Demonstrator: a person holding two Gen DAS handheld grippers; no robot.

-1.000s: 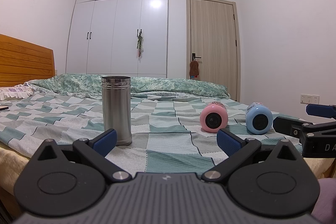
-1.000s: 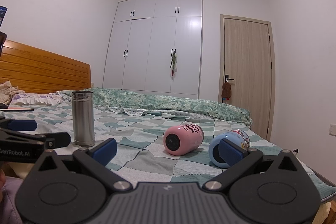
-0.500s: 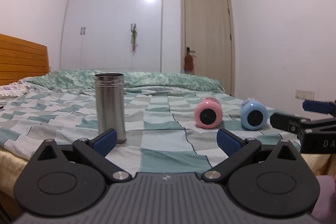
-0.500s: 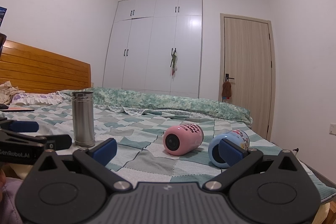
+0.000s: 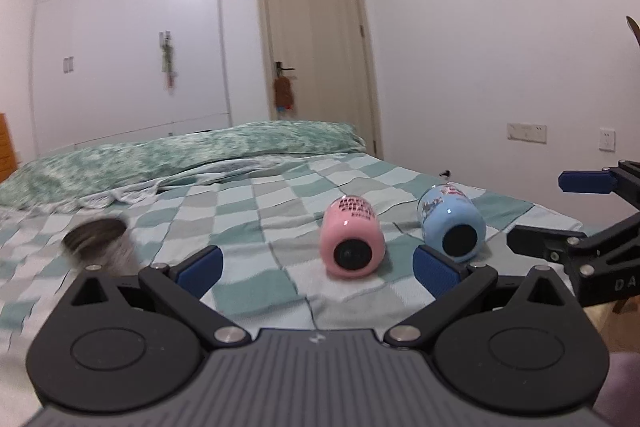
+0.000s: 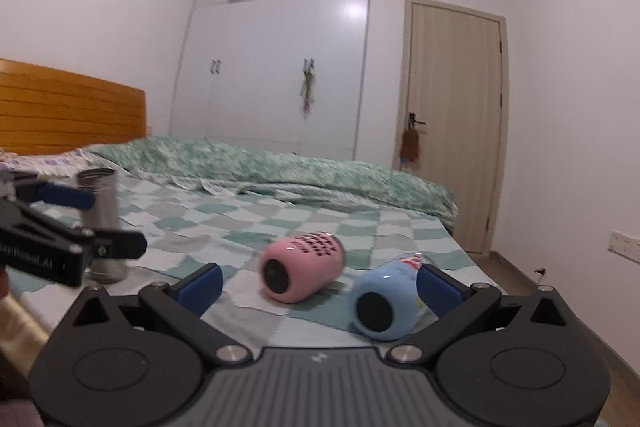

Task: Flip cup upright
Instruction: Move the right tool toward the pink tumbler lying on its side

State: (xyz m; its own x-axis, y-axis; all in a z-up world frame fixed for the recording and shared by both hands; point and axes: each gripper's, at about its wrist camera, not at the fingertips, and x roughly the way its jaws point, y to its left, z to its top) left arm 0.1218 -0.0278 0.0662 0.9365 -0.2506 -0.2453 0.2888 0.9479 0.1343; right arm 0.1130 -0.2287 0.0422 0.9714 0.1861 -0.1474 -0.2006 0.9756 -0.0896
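A pink cup point(image 5: 353, 242) point(image 6: 301, 265) and a blue cup point(image 5: 451, 229) point(image 6: 386, 300) lie on their sides on the checked bed cover, their dark ends facing me. A steel cup point(image 6: 101, 223) stands upright at the left; it shows blurred in the left wrist view point(image 5: 100, 243). My left gripper point(image 5: 318, 269) is open and empty, in front of the pink cup. My right gripper point(image 6: 320, 285) is open and empty, close to the blue cup, which sits by its right finger.
The bed point(image 6: 256, 223) has a rumpled green quilt point(image 6: 280, 171) at the back and a wooden headboard point(image 6: 68, 107) at the left. A white wardrobe point(image 6: 280, 59) and a door point(image 6: 456, 123) stand behind. The bed's right edge drops to the floor point(image 6: 516, 275).
Both grippers have risen and moved forward toward the lying cups. The left one swung right, so the steel cup slid to its left edge. Both stay open.
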